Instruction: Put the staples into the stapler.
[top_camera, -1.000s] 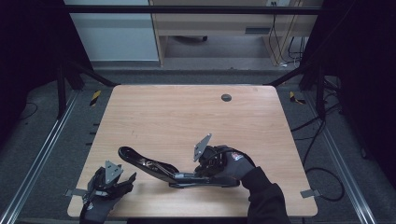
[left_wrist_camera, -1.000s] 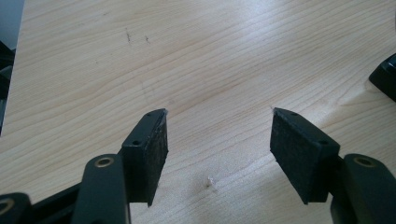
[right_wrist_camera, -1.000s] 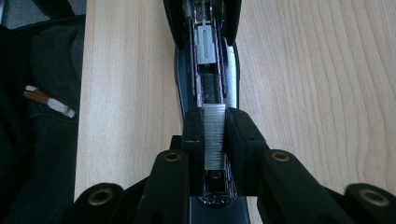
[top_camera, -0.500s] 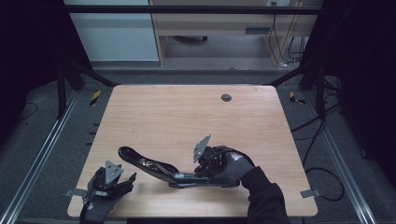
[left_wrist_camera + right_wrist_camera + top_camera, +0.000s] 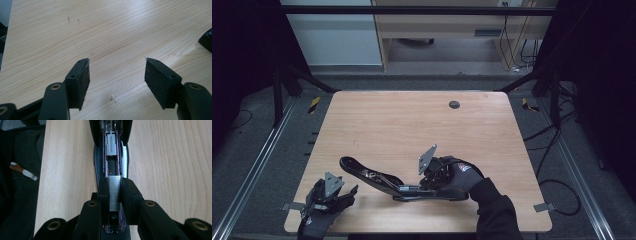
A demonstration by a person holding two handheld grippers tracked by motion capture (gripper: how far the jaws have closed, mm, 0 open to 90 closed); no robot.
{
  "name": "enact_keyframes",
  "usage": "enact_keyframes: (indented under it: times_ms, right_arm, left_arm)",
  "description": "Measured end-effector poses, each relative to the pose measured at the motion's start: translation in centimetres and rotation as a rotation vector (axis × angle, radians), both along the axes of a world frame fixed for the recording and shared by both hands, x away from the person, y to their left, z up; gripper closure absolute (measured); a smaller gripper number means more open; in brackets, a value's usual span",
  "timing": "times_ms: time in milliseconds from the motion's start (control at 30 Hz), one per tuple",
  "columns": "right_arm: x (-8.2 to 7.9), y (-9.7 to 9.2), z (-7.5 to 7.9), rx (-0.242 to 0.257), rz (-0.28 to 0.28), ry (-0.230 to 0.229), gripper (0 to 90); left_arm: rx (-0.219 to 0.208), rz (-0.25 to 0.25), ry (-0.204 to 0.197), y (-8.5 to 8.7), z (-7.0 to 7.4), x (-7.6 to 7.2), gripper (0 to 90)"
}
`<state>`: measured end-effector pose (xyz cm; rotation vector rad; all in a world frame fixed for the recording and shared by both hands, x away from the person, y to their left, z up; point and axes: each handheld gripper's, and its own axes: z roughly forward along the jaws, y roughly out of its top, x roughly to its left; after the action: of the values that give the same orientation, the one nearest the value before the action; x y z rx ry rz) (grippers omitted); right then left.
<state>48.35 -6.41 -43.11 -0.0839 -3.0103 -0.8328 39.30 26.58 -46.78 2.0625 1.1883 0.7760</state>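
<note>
Lab: framed test table (image 5: 377, 125), cables (image 5: 557, 145)

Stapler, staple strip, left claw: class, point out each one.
stapler (image 5: 372, 176), high view, its raised black lid.
staple strip (image 5: 115, 192), right gripper view, its ribbed top.
left claw (image 5: 117, 82), left gripper view, gap between open pads.

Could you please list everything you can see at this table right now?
Stapler: one, black, opened flat near the table's front edge.
Staples: one silver strip, over the stapler's channel, between the right jaws.
Table: one, light wood.
Hole: one, dark, round, near the table's far edge.
Left hand-held gripper: one, black, open over bare wood at the front left corner.
Right hand-held gripper: one, black, shut on the staples.
</note>
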Motion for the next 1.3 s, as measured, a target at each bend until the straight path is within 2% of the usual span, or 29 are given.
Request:
enact_keyframes:
  times_ms: [900, 1133, 1300]
  right_arm:
    - [-0.09, -0.16, -0.14, -0.013, 0.026, -0.024, 77.6]
    - [-0.12, -0.1, -0.11, -0.018, -0.005, -0.019, 73.5]
    - [-0.18, -0.39, 0.43, 0.015, -0.036, -0.014, 73.8]
  left_arm:
    - [0.008, -0.002, 0.002, -0.05, -0.03, 0.04, 36.3]
    - [0.001, -0.002, 0.001, -0.06, -0.03, 0.03, 36.3]
    - [-0.008, -0.002, 0.0, -0.04, 0.01, 0.03, 36.4]
